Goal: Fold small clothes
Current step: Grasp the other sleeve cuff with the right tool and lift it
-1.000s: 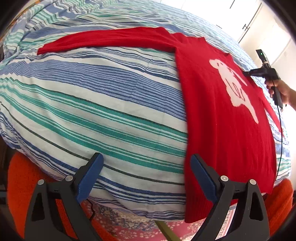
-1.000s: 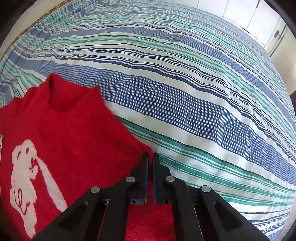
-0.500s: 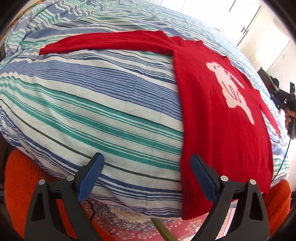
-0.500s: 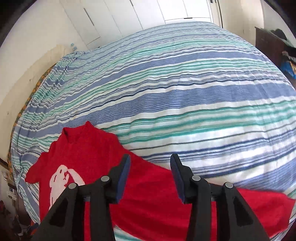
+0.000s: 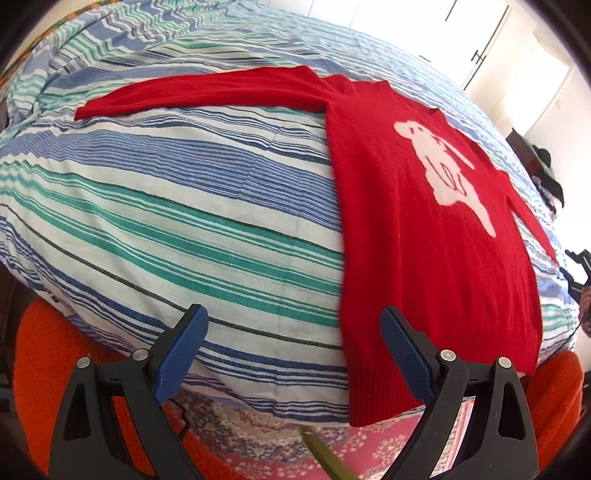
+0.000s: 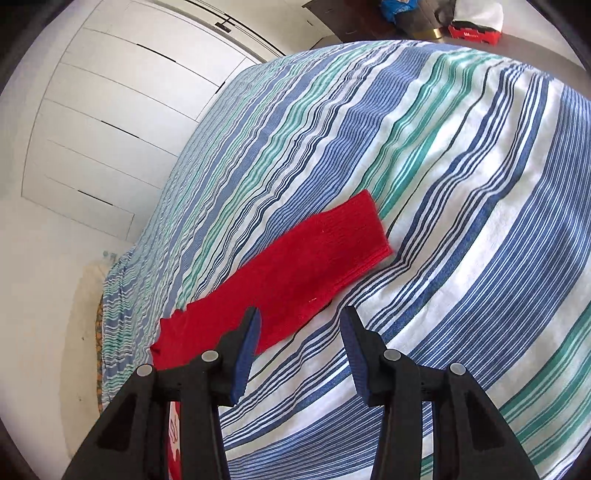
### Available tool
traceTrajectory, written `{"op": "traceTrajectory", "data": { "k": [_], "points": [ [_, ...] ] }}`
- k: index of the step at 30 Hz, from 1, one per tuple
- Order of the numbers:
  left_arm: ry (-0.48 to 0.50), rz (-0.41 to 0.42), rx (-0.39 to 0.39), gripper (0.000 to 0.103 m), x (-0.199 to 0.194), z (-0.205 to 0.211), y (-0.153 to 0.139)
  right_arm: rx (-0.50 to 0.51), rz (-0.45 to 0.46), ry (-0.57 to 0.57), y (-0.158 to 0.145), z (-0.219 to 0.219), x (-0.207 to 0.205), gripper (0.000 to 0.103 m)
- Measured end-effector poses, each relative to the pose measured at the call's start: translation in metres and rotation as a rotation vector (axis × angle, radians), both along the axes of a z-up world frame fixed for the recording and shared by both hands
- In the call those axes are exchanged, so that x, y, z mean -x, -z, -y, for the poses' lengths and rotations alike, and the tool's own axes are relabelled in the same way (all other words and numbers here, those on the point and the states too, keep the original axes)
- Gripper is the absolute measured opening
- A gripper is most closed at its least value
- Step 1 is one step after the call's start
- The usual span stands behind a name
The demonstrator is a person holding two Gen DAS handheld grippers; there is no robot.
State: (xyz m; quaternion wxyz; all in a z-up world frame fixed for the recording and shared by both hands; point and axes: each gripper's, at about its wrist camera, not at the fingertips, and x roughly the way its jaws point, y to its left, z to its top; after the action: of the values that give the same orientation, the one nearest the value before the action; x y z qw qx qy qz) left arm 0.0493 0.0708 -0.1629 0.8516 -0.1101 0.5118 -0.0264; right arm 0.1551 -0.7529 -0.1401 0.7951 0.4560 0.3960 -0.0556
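Note:
A red sweater [image 5: 417,229] with a white animal figure lies spread flat on the striped bed, one sleeve [image 5: 207,92] stretched out to the far left. Its hem hangs over the near bed edge. My left gripper [image 5: 293,332] is open and empty, just in front of the hem's left corner. The right wrist view shows the other sleeve [image 6: 306,269] lying flat with its cuff pointing up and right. My right gripper [image 6: 300,334] is open and empty above the sleeve's near part, touching nothing.
The bed's striped blue, green and white cover [image 5: 166,206] fills both views. An orange blanket [image 5: 40,354] and a floral sheet [image 5: 258,435] lie below the near edge. White wardrobe doors [image 6: 122,99] stand behind the bed; dark furniture with clutter [image 6: 424,18] is at the far end.
My right gripper let go of the sweater's shoulder, opened and swung away to face the right sleeve. The left gripper stayed open and shifted slightly.

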Motion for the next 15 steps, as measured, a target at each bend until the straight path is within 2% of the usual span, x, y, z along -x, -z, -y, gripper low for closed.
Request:
{"op": "traceTrajectory", "data": {
  "k": [3,6,9,10,11,12,14,15],
  "points": [
    [0.009,-0.005,-0.02,0.095,0.003,0.003,-0.001,-0.021,-0.023,0.115,0.023,0.003,-0.005,0.045],
    [-0.002,-0.016,-0.027,0.095,0.004,0.002,0.0,-0.053,0.004,0.256,0.04,0.019,-0.005,0.045],
    [-0.015,-0.025,-0.027,0.095,0.003,0.0,0.002,-0.063,0.026,0.316,0.046,0.025,-0.01,0.04],
    [-0.017,-0.029,-0.026,0.095,0.003,0.0,0.003,-0.039,0.014,0.307,0.043,0.025,-0.015,0.034],
    [-0.017,-0.031,-0.026,0.095,0.002,0.0,0.003,0.002,-0.018,0.292,0.039,0.023,-0.021,0.017],
    [-0.014,-0.031,-0.027,0.095,0.002,0.001,0.004,0.048,-0.044,0.277,0.032,0.022,-0.027,0.009],
    [-0.004,-0.028,-0.027,0.095,0.002,0.003,0.004,0.124,-0.048,0.247,0.011,0.016,-0.037,0.006],
    [0.001,-0.027,-0.026,0.095,0.002,0.003,0.004,0.141,-0.015,0.227,-0.003,0.01,-0.041,0.006]
  ]
}}
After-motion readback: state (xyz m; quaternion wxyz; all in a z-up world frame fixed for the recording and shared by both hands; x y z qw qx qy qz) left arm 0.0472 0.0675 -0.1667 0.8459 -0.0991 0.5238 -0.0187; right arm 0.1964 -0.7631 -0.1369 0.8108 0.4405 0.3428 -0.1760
